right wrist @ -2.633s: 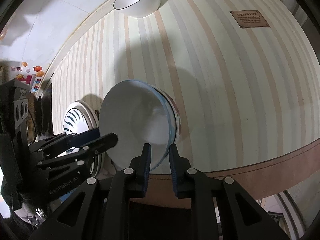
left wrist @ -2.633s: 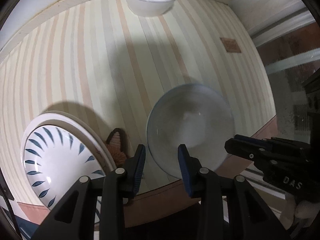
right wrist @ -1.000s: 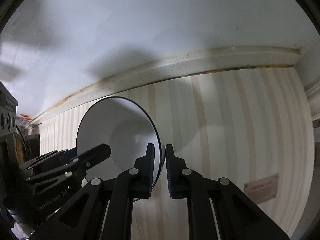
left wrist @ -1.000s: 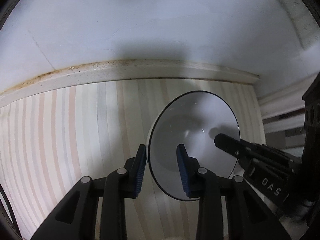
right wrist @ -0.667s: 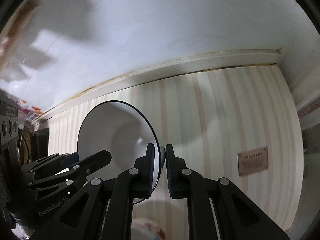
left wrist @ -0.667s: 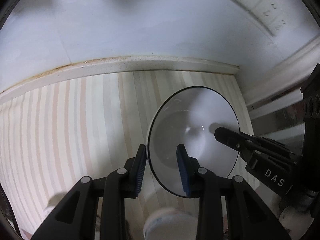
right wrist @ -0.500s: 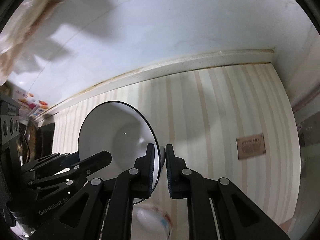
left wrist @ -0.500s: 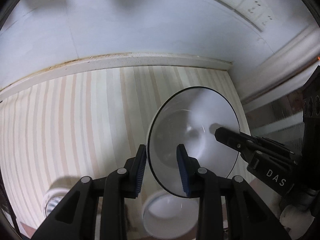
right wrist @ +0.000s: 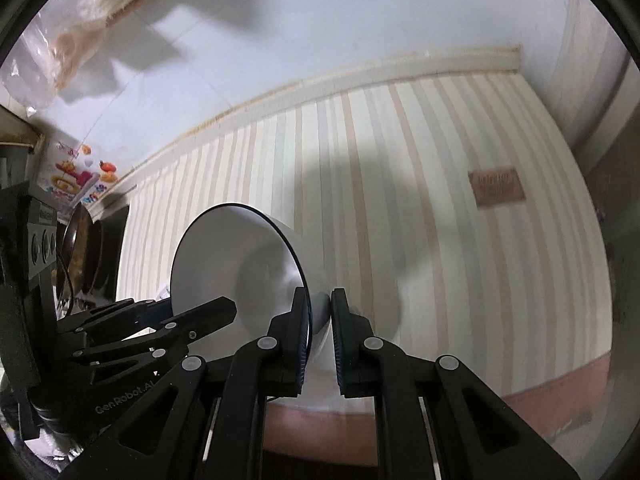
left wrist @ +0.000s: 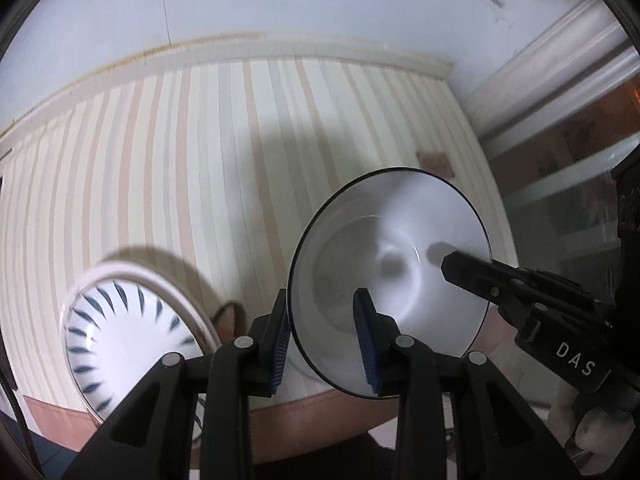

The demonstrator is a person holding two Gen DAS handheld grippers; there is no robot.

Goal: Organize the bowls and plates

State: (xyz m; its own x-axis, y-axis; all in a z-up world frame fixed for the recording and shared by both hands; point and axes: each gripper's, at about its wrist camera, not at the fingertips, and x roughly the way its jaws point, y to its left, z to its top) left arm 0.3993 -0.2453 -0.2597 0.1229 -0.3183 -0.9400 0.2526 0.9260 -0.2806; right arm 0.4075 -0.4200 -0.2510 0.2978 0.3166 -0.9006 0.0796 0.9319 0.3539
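A white bowl with a thin dark rim [left wrist: 384,248] hangs tilted above the striped tablecloth [left wrist: 200,152], gripped from two sides. My left gripper [left wrist: 322,340] is shut on its near rim, one blue pad inside and one outside. My right gripper [left wrist: 472,276] reaches in from the right and holds the opposite rim. In the right wrist view the bowl [right wrist: 224,264] shows edge-on, with my right gripper [right wrist: 320,332] shut on its wall and the left gripper [right wrist: 192,316] coming in from the left. A white plate with blue leaf marks [left wrist: 120,340] lies at lower left.
A brown label patch [right wrist: 496,188] sits on the cloth right of the bowl. The cloth's brown front border [left wrist: 320,412] runs along the near edge. A pale wall with a stained skirting strip [left wrist: 280,46] closes the back. Dark cookware [right wrist: 92,252] stands at the left.
Both grippers, still shut on the bowl, have swung back from the wall toward the table's front. The blue-leaf plate and the brown label have come back into view.
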